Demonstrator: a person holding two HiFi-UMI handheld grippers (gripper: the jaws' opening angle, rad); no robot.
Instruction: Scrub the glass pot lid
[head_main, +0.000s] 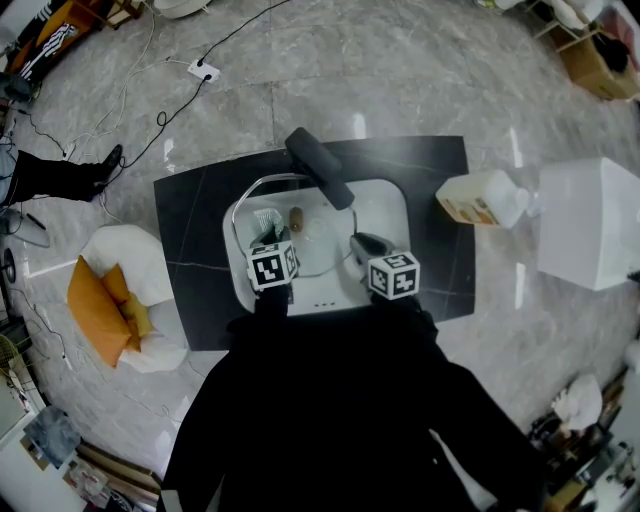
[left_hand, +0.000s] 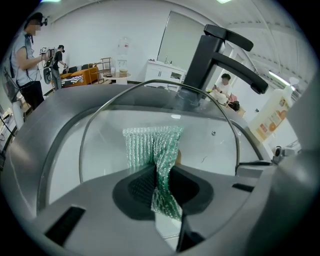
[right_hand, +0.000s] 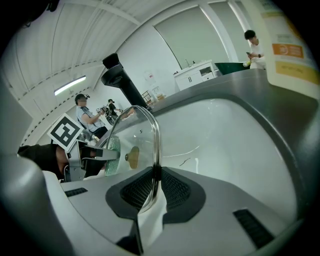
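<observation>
Dark sleeves (head_main: 330, 400) fill the bottom of the head view, and from them 2 grippers reach into a white sink (head_main: 385, 215) set in a dark worktop (head_main: 190, 210). In the left gripper (left_hand: 162, 186) view the jaws are pinched narrow on a green mesh scrubber (left_hand: 152, 145). Its free end fans out flat toward the glass pot lid (left_hand: 110, 140); whether it touches the glass I cannot tell. The lid stands on edge inside the sink, tilted, with its metal rim arching up in front of the left gripper. The right gripper (right_hand: 155, 186) has its jaws closed tight on that rim at the lid's near edge. A wooden knob (right_hand: 132, 156) sits at the lid's centre, just beside the scrubber; from the left gripper view the mesh hides most of it. A black faucet (head_main: 320, 167) rises behind the sink and its spout juts over the lid's upper edge, close above the rim. On the worktop to the right, well apart from the sink, lies a white bottle (head_main: 480, 198) with an orange label. A white box (head_main: 590, 222) stands on the floor beyond it. To the left, orange cushions (head_main: 98, 305) rest on a white seat. A person (left_hand: 25, 55) stands in the background of the room.
</observation>
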